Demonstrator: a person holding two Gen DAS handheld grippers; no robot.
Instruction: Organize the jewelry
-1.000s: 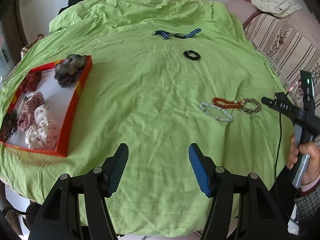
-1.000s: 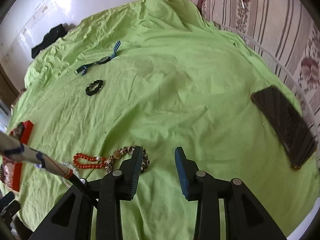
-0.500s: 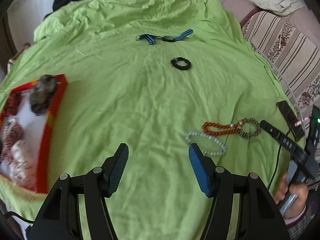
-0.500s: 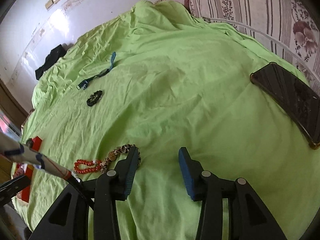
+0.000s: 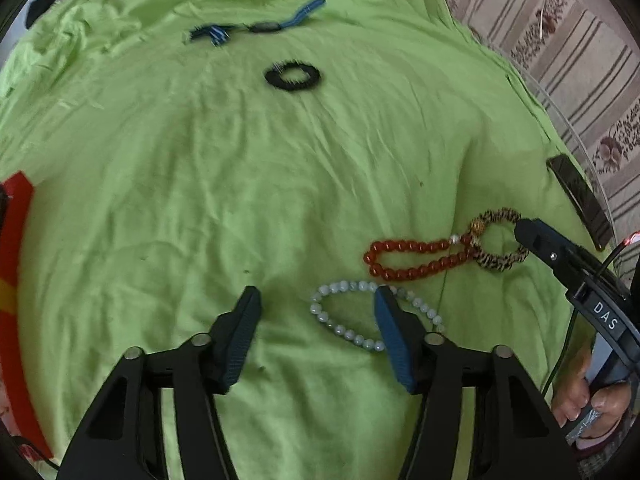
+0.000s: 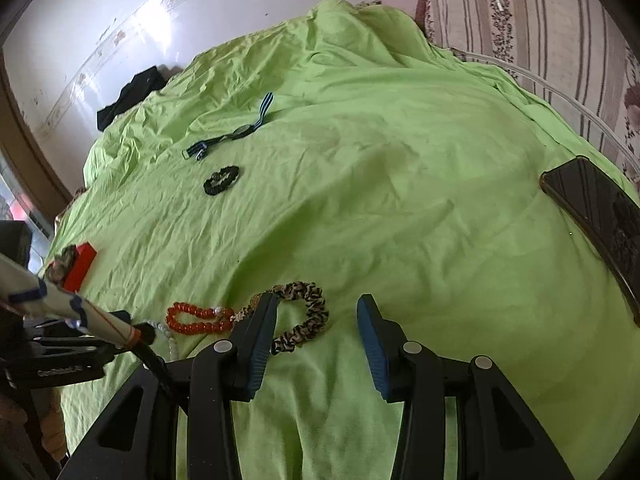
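The left gripper (image 5: 316, 304) has swung away from the red tray (image 5: 16, 240) and dropped over the pale bead bracelet (image 5: 340, 320). Its jaws are closing around one end of that loop, not yet pinching it, so a pickup looks imminent. Just beyond the bracelet lie the red bead bracelet (image 5: 412, 260) and the leopard scrunchie (image 5: 500, 260), where the right gripper (image 6: 316, 312) hovers half open and empty. Farther off sit a black hair tie (image 5: 292, 76), a blue strap (image 5: 256, 26) and a phone (image 6: 600, 208). Nothing blocks the way.
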